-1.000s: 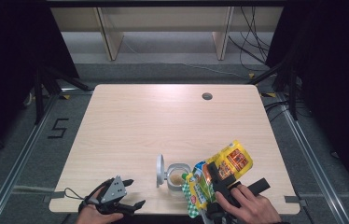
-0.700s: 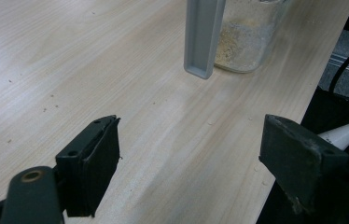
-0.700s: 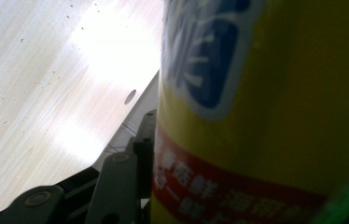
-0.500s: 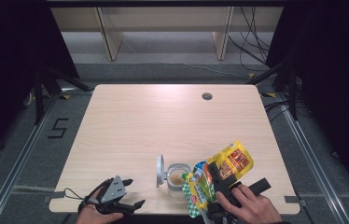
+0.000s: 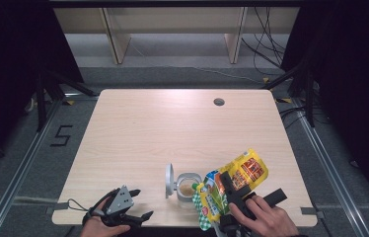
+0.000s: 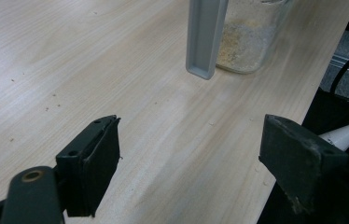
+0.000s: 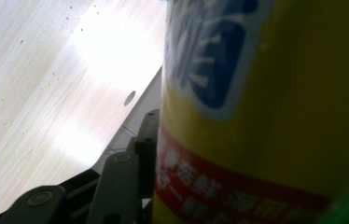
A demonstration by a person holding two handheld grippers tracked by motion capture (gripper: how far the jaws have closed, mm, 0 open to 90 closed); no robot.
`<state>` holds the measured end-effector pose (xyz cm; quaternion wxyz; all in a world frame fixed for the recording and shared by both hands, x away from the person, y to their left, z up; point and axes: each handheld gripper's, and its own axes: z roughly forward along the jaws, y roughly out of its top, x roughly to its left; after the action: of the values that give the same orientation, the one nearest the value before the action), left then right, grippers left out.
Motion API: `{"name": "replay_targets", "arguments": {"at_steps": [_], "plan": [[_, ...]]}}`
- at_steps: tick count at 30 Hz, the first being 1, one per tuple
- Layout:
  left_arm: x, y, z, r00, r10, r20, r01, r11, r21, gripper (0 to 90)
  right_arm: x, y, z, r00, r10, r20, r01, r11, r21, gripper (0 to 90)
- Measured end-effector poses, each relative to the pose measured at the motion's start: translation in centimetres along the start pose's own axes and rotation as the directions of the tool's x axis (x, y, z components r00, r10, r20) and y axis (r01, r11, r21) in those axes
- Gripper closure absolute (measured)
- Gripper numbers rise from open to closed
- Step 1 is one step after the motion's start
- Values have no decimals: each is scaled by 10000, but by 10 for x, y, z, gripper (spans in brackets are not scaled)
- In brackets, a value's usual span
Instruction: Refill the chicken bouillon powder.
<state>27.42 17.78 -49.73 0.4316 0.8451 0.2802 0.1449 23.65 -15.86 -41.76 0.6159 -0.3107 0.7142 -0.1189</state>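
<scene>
Nothing much has moved since the earlier frames: both hands sit where they were at the near edge of the table [image 5: 138, 133]. Left gripper [image 5: 135, 217], near-left corner, jaws spread wide w/ nothing between them, just above the wood. Right gripper [image 5: 227, 190], near-right, clamped on a yellow snack pouch [image 5: 244, 170], tilted, w/ its low end over the glass jar [image 5: 188, 186]. Jar holds some tan powder; its grey lid [image 5: 169, 180] stands open on the left side. Green-checked packet [image 5: 208, 201] just right of jar.

Left gripper [image 5: 132, 205] low at near table edge, jaws wide apart. Right gripper [image 5: 229, 190] clamped, right hand [image 5: 264, 219] behind it.
</scene>
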Motion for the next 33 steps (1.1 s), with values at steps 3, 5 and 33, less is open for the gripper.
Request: {"name": "replay_targets", "arguments": {"at_steps": [3,5,33], "plan": [[0,0,-1,10000,86,-8,-86,9999,72,196,0,-1,-1,10000,57,15,-57,10000,-18,614],[-1,0,0,10000,-63,0,63,9999,-138,196,-1,-1,-1,10000,43,-44,-43,10000,13,615],[3,0,-1,9998,151,-101,-150,9998,137,195,0,-1,0,9998,65,-180,-65,10000,-15,617]]}}
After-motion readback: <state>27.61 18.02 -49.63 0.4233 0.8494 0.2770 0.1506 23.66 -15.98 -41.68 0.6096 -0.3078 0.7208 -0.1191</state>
